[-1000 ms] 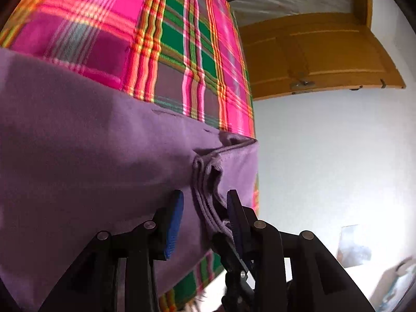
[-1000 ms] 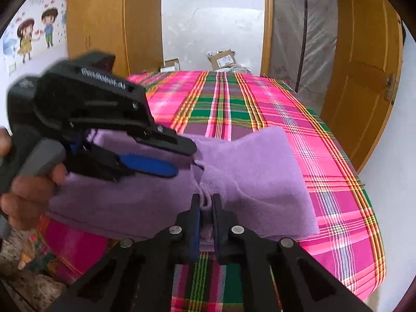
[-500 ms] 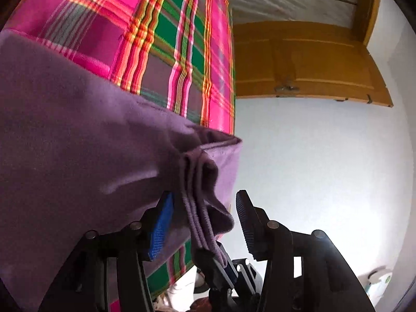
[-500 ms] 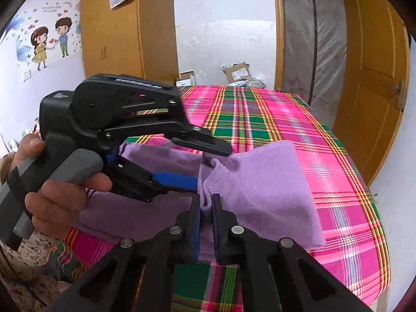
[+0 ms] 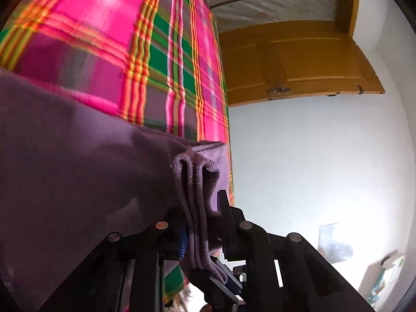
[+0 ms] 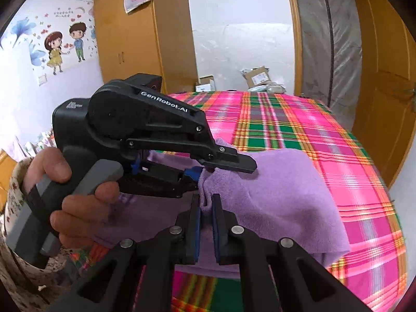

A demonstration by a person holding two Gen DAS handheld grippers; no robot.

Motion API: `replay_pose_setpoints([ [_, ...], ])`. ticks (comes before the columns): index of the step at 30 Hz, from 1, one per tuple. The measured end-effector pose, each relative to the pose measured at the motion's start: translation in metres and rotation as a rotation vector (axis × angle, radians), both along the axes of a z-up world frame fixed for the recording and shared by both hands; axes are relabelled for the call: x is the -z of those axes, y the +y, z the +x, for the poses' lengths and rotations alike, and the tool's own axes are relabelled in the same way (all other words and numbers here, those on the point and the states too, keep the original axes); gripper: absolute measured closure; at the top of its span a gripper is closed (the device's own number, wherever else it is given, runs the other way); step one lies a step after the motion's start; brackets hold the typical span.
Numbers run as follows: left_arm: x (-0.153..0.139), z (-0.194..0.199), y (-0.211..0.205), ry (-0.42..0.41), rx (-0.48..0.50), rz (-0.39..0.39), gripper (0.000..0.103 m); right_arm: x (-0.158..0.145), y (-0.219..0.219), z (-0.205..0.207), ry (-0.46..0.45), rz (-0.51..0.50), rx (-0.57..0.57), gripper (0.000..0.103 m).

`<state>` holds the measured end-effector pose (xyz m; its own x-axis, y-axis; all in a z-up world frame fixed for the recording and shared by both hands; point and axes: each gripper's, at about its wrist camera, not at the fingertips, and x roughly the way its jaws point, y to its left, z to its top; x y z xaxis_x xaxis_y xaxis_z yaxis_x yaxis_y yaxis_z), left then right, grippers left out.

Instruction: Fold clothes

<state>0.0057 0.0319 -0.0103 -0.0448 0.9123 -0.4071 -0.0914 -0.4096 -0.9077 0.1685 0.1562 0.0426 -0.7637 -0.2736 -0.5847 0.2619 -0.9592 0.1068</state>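
Note:
A purple cloth (image 6: 280, 197) lies on the pink and green plaid bed cover (image 6: 312, 135), its near edge gathered and lifted. My right gripper (image 6: 205, 200) is shut on that bunched edge. Just above it, a hand (image 6: 78, 208) holds my left gripper (image 6: 221, 170), whose jaws are closing on the same bunch from the left. In the left wrist view the cloth's folded edge (image 5: 197, 182) stands in several layers in the left gripper (image 5: 200, 205), and the pads press on it. The rest of the cloth (image 5: 78, 182) drapes to the left over the bed cover (image 5: 104, 39).
A wooden door (image 5: 299, 59) and a pale wall are past the bed's edge. In the right wrist view a wooden wardrobe (image 6: 130, 39) stands at the back left. Cardboard boxes (image 6: 257, 76) sit behind the bed, with another door (image 6: 384, 78) at the right.
The left gripper's jaws spread wide around the folded edge, then closed in on it. Both grippers rose a little with the cloth's edge. The right gripper kept its grip.

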Motion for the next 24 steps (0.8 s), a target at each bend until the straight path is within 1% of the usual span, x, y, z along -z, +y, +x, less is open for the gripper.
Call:
replay_pose_setpoints([
  [1,0.000,0.000,-0.004,0.003,-0.004,-0.010,0.090,0.000,-0.003,0.000,-0.003,-0.009,-0.009,0.095],
  [6,0.001,0.001,-0.018,0.006,-0.026,-0.038,0.090,0.003,-0.011,-0.004,-0.012,-0.032,-0.043,0.095],
  [9,0.005,0.001,-0.026,0.018,-0.033,-0.086,0.090,0.008,-0.015,-0.006,-0.038,-0.054,-0.058,0.095],
  [11,0.010,-0.001,-0.029,0.002,-0.043,-0.107,0.090,0.017,-0.019,-0.010,-0.067,-0.055,-0.066,0.095],
  [12,0.012,-0.002,-0.030,0.001,-0.050,-0.117,0.090,0.020,-0.019,-0.014,-0.086,-0.056,-0.074,0.093],
  [14,0.014,-0.001,-0.032,-0.002,-0.052,-0.130,0.090,0.025,-0.018,-0.015,-0.121,-0.054,-0.095,0.093],
  [16,0.015,0.000,-0.034,-0.004,-0.050,-0.141,0.090,0.023,-0.012,-0.010,-0.110,-0.034,-0.095,0.093],
  [18,0.014,0.002,-0.037,-0.009,-0.052,-0.136,0.090,0.017,0.002,-0.003,-0.083,-0.031,-0.065,0.093],
  [21,0.008,0.004,-0.044,-0.001,-0.073,-0.106,0.090,0.006,0.037,0.005,-0.054,-0.063,0.012,0.093],
  [23,0.003,0.005,-0.048,0.012,-0.088,-0.083,0.090,0.003,0.058,0.015,-0.034,-0.060,0.094,0.089],
  [24,0.001,0.005,-0.050,0.017,-0.095,-0.072,0.090,0.002,0.070,0.019,-0.024,-0.054,0.137,0.082],
])
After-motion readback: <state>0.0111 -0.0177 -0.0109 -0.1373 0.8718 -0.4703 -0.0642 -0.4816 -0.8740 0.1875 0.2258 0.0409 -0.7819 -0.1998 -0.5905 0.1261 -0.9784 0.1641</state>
